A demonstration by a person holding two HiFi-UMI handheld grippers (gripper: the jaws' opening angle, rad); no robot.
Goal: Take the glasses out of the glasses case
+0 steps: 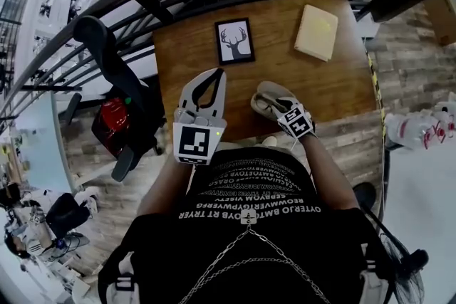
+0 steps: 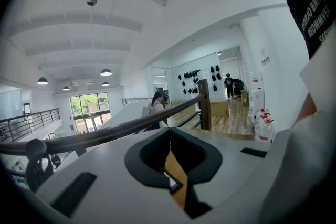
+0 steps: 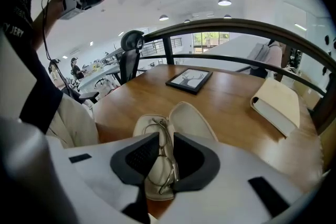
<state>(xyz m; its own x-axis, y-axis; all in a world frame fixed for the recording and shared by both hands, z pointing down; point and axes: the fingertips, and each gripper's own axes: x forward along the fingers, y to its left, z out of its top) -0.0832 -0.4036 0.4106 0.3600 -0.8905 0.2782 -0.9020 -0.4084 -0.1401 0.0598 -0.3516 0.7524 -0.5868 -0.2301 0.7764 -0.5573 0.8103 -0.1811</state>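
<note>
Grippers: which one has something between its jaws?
The right gripper: its jaws pinch the thin wire-framed glasses lying in the open beige glasses case on the wooden table. The left gripper is held up, jaws together on nothing.

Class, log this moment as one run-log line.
left gripper: shut, empty, raised | right gripper: shut on glasses | glasses: inside open glasses case

Item 1, left gripper: I read it held high, jaws together, nothing between them.
Item 2, right gripper: held low, angled forward and down, jaws drawn in on the glasses frame.
Item 3, left forearm and right forearm: both bare and reaching forward.
</note>
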